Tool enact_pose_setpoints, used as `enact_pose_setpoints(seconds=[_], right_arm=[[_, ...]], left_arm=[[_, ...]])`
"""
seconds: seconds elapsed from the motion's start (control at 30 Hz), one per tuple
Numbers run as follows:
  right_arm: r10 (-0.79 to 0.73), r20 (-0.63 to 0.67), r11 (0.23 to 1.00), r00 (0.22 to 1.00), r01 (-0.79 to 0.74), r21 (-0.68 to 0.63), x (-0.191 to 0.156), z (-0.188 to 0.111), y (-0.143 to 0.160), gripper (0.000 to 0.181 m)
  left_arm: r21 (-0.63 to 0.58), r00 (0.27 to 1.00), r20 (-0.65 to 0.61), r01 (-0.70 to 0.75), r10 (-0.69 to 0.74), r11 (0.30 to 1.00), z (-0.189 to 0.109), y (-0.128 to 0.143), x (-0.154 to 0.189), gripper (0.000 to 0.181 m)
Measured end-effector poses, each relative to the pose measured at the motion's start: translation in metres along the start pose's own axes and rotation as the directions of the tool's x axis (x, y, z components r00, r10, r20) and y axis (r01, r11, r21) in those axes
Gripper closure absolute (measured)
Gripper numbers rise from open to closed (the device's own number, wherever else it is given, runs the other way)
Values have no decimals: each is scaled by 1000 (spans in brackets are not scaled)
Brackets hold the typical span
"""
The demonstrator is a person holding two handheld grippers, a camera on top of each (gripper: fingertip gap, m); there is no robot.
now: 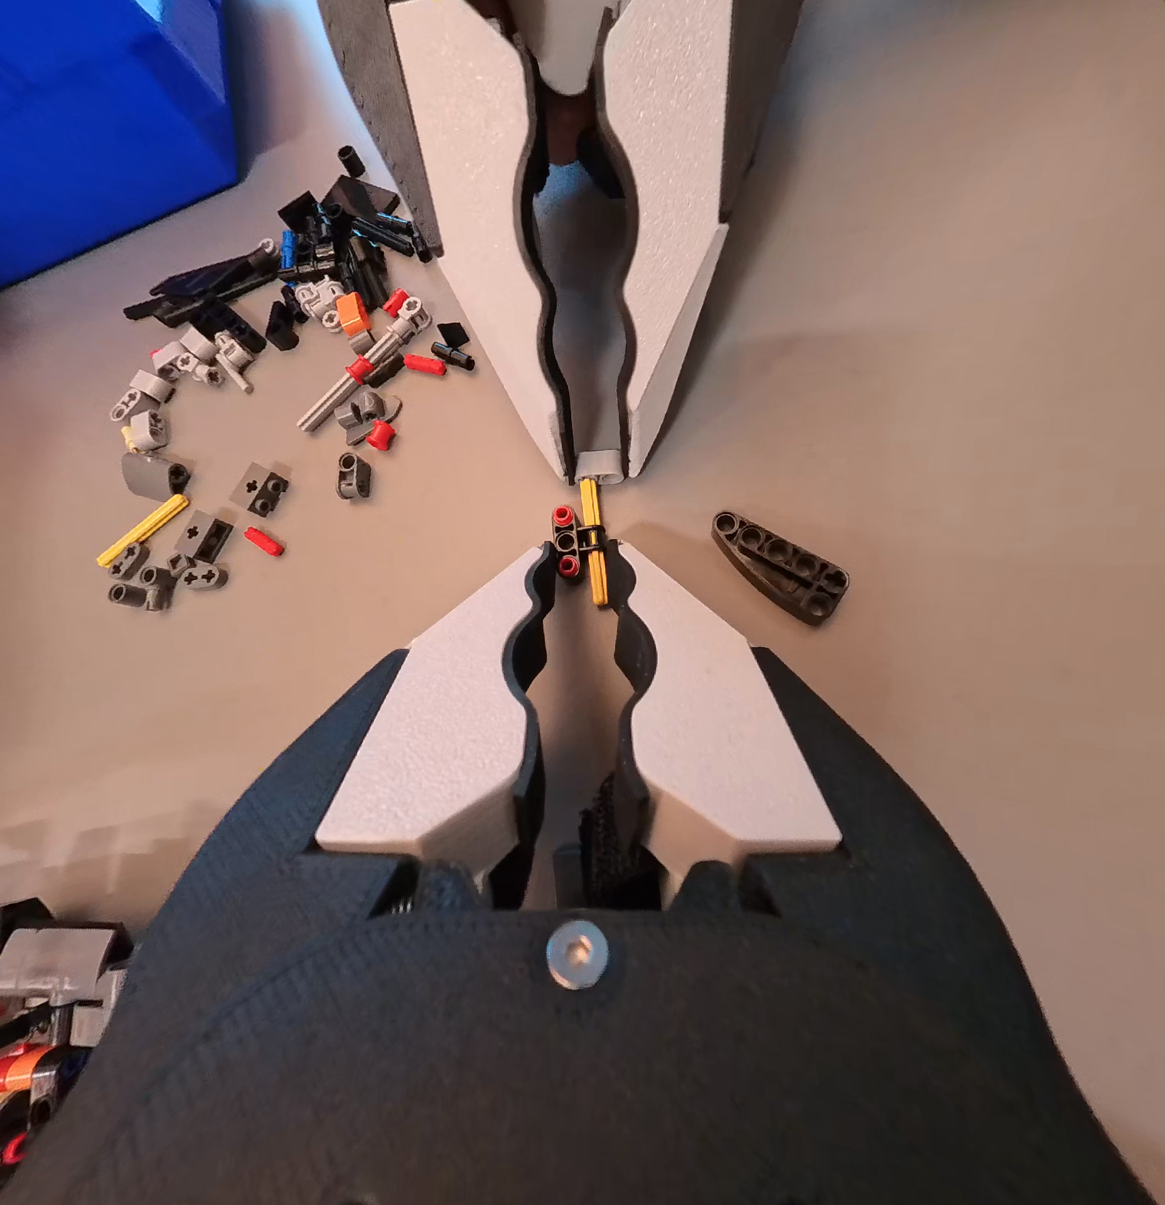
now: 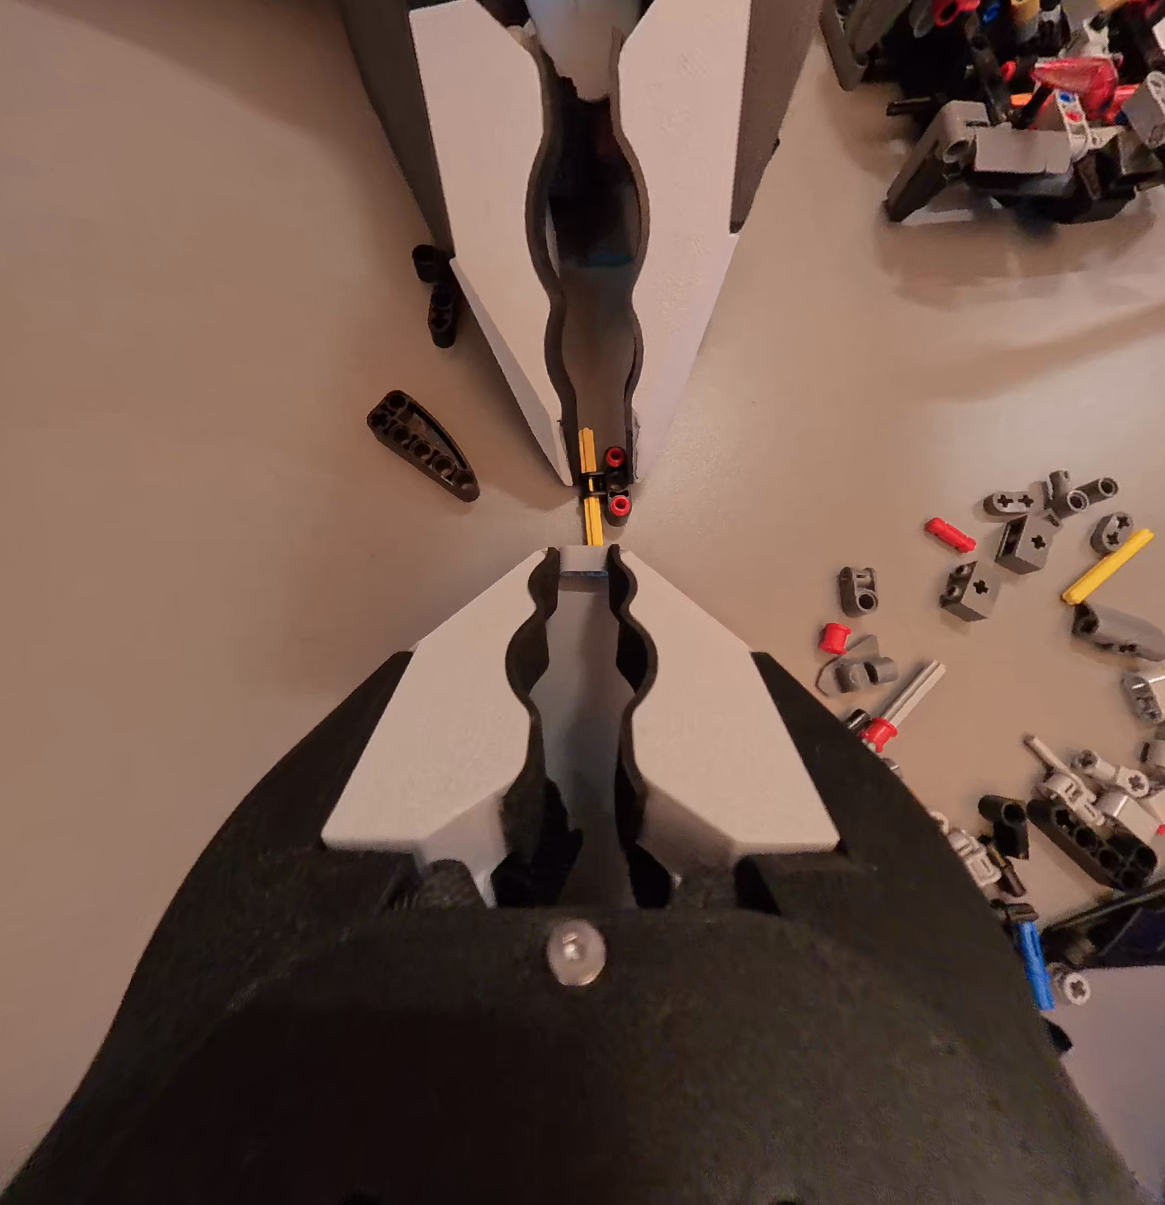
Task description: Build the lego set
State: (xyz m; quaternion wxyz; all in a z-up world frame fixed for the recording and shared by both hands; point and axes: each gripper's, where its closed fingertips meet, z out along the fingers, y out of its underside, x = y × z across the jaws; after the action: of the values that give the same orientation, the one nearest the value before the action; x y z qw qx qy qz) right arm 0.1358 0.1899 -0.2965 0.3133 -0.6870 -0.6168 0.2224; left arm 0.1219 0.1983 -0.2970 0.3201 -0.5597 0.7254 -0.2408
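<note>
The left gripper (image 1: 581, 554) and right gripper (image 2: 583, 554) face each other tip to tip above the table (image 1: 893, 326).

Left gripper: clenched on a small sub-assembly. This is a yellow axle (image 1: 595, 554) passed through a black connector (image 1: 569, 542) that carries 2 red pins (image 1: 563, 517). The connector sits between the fingertips. The far end of the axle points at the right gripper.

Right gripper: clenched on a light grey piece (image 2: 583, 561) at its fingertips. The axle end lies at, or just short of, this piece; contact cannot be confirmed.

A dark, curved panel (image 1: 781, 566) with a row of holes lies flat on the table, near the grippers.

Loose parts (image 1: 254, 404), black, grey, red and yellow, lie scattered on the table. They include a second yellow axle (image 1: 143, 529).

A partly built model (image 2: 1049, 104) stands farther off. A blue box (image 1: 97, 130) stands beyond the loose parts.
</note>
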Motion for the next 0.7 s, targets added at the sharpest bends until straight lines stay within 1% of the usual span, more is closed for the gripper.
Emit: enact_pose_setpoints(seconds=[0.17,0.4,0.7], right_arm=[[-45,31,999,998,44,20,-2,1,-1,168],[-22,67,999,997,19,49,-3,2,-2,168],[-48,62,997,997,45,56,-4,3,-3,168]], left_arm=[[2,1000,-13,13,-13,1000,0,0,0,168],[-2,1000,-19,18,-18,1000,-1,1,1,167],[-5,1000,-21,19,-19,1000,-1,2,1,167]])
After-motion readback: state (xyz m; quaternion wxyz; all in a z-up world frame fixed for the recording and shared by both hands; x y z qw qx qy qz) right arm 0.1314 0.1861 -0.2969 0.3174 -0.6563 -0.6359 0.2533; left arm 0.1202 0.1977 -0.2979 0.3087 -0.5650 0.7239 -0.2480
